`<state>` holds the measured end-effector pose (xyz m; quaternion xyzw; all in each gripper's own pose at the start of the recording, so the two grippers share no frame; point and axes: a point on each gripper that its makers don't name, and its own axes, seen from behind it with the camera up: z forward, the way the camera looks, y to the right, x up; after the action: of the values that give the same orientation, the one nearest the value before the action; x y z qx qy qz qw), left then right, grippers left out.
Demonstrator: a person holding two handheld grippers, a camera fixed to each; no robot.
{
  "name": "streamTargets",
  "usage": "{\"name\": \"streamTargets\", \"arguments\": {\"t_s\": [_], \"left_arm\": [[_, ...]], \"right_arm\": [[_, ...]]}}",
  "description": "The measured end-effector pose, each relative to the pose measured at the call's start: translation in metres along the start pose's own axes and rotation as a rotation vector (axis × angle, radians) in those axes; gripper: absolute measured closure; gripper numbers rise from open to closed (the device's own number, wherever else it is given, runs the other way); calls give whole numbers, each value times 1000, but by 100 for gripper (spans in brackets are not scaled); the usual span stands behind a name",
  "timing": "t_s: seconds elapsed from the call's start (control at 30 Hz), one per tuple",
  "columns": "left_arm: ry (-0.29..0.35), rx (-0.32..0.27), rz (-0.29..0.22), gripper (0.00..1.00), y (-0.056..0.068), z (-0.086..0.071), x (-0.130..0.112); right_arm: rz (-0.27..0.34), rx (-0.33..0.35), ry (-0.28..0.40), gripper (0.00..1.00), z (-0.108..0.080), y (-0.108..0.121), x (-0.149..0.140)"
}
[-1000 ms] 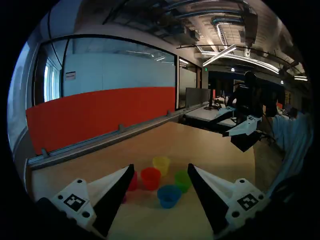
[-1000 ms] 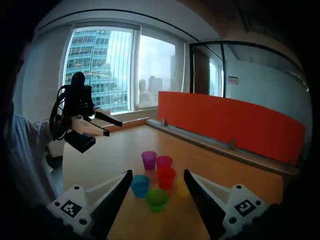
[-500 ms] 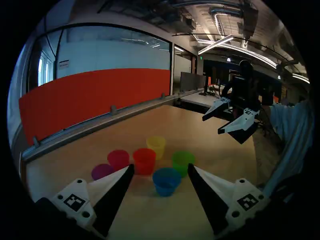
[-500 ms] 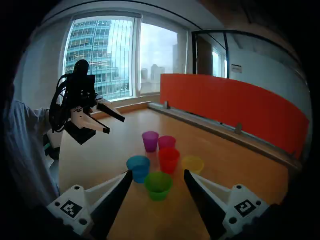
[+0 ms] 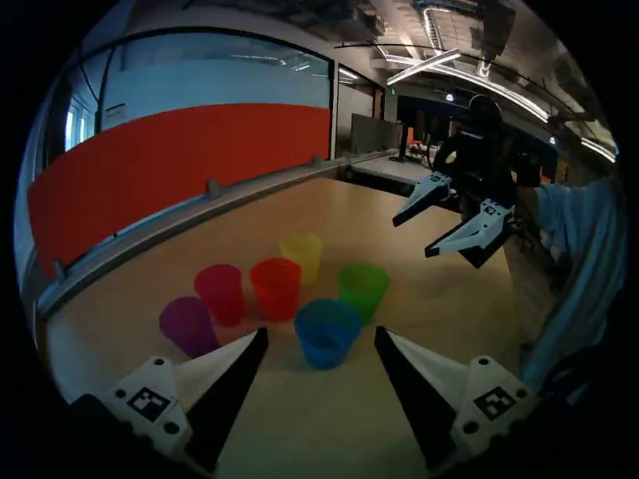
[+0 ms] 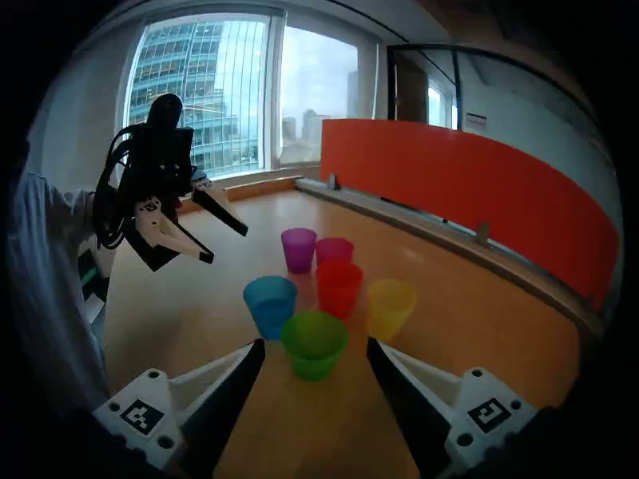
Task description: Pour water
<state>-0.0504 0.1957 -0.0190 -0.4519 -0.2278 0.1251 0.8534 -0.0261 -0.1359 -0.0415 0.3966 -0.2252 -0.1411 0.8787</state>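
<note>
Several small plastic cups stand upright in a cluster on a wooden table (image 5: 447,303). In the left gripper view I see purple (image 5: 188,326), pink (image 5: 220,294), red (image 5: 276,287), yellow (image 5: 302,257), green (image 5: 363,290) and blue (image 5: 327,332) cups. My left gripper (image 5: 319,335) is open above the table, with the blue cup just beyond its fingertips. In the right gripper view my right gripper (image 6: 315,345) is open, the green cup (image 6: 314,343) just ahead of it and the blue cup (image 6: 271,306) behind on the left. Neither gripper holds anything.
An orange partition (image 5: 160,168) with a metal rail runs along the table's far edge. Each view shows the other gripper in the air off to one side: the right gripper (image 5: 411,239) and the left gripper (image 6: 227,246), with a light sleeve (image 5: 579,239). Windows (image 6: 208,96) lie beyond.
Both grippers have come closer to the cups and tipped down, so the cups look larger and sit higher in both views. Both stay open.
</note>
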Motion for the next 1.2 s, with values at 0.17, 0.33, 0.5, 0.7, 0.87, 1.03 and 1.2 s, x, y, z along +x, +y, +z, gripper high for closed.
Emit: {"name": "streamTargets", "arguments": {"t_s": [0.17,0.33,0.5,0.7,0.87,1.03,1.2], "left_arm": [[-30,-14,8,0,4,10,-12],[-65,-19,21,0,5,21,-25],[-99,-29,23,0,6,31,-36],[-134,-37,16,0,3,41,-44],[-156,-34,11,0,-2,51,-48],[-164,-48,15,0,0,59,-50],[-172,-52,24,0,1,68,-51]], "right_arm": [[0,4,-19,1,9,1,-10],[-3,6,-36,1,19,2,-17],[-4,10,-53,1,28,1,-24],[-11,16,-75,1,40,1,-32],[-18,16,-90,1,51,2,-37],[-17,21,-105,1,62,1,-42],[-20,27,-117,1,71,1,-45]]}}
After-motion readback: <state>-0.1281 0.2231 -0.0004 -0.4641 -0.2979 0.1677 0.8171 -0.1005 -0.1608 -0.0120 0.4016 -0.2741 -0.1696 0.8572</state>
